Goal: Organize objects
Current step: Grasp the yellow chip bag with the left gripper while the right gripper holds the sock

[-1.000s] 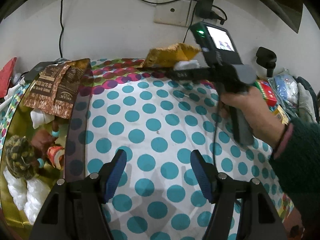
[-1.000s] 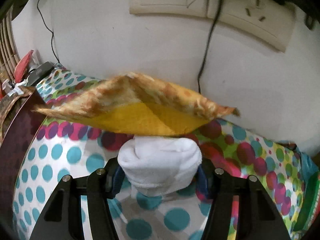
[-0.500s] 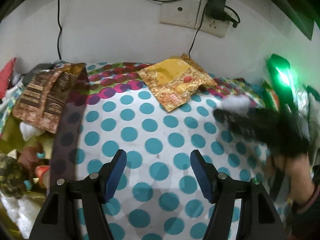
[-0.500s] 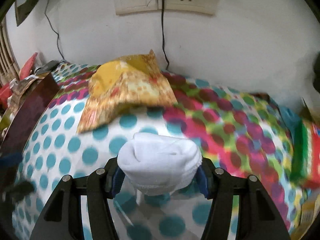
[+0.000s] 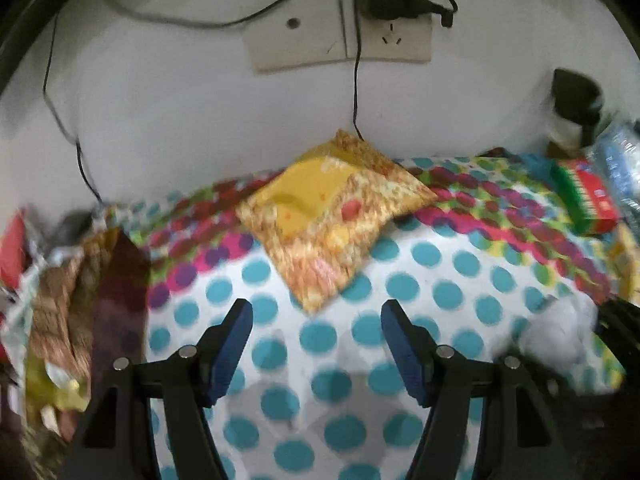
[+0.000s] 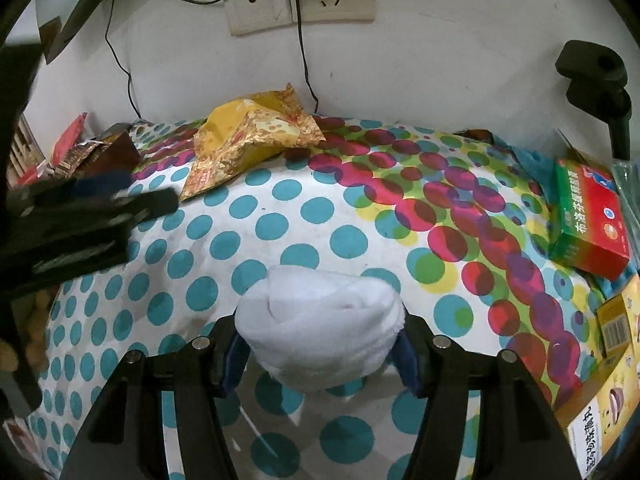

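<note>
White terry cloth fills our right gripper (image 6: 320,346): its blue pads are pressed in on a rolled white sock (image 6: 318,328), held just above the polka-dot tablecloth (image 6: 280,216). Our left gripper (image 5: 316,346) is spread wide with nothing between its fingers, low over the same cloth, its mouth facing the yellow snack packet (image 5: 332,216) at twelve o'clock, which lies flat against the foot of the wall under the socket plate (image 5: 340,44). At nine o'clock from the left gripper stands the dark box (image 5: 116,292), a brown wrapper (image 5: 56,308) draped over its edge; at three o'clock in the right view sit a green-and-red medicine carton (image 6: 588,224) and a yellow carton (image 6: 600,400). We judge the sock is being carried somewhere to be sorted. The roll bulges well past the pads, so a loose squeeze could let it slip or unroll onto the cloth. The two tools are near each other and could collide if both cross the middle.
</note>
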The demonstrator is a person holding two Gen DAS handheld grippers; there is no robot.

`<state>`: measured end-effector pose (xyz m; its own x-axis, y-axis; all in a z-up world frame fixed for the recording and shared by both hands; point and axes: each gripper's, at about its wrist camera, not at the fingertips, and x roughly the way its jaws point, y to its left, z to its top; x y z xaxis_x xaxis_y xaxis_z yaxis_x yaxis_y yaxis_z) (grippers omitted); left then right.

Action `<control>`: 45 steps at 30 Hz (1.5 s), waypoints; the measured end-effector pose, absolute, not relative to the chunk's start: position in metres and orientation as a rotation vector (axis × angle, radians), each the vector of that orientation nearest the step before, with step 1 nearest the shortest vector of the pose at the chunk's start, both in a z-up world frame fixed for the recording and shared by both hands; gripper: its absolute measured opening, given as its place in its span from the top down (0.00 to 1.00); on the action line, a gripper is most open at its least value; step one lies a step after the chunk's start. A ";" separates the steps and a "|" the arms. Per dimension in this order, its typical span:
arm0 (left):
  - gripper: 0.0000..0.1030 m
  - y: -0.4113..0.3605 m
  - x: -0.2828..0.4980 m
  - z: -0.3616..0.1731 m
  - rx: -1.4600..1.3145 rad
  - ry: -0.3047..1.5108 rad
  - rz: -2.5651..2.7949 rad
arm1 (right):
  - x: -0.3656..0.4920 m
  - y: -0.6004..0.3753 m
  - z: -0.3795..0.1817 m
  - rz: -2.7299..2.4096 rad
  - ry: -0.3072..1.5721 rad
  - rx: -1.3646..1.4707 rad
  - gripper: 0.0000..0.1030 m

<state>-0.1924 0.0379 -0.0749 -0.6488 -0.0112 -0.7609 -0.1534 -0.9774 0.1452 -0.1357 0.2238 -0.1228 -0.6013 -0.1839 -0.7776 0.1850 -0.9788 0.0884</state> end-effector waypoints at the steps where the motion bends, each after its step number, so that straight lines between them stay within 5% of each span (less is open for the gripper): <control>1: 0.32 0.042 -0.197 -0.076 -1.268 0.325 2.768 | -0.136 0.221 -0.123 -2.642 0.013 1.284 0.42; 9: 0.30 0.082 -0.226 -0.094 -1.271 0.641 2.704 | -0.134 0.230 -0.123 -2.626 -0.050 1.269 0.41; 25: 0.21 0.086 -0.283 -0.112 -1.219 0.987 2.775 | -0.132 0.227 -0.126 -2.614 -0.069 1.262 0.37; 33: 0.15 0.057 -0.300 -0.108 -1.231 0.690 2.785 | -0.131 0.224 -0.127 -2.607 -0.074 1.259 0.33; 40: 0.18 0.045 -0.302 -0.107 -1.211 0.645 2.763 | -0.130 0.220 -0.127 -2.605 -0.066 1.261 0.31; 45: 0.43 0.042 -0.295 -0.109 -1.176 0.592 2.744 | -0.131 0.220 -0.128 -2.607 -0.067 1.262 0.31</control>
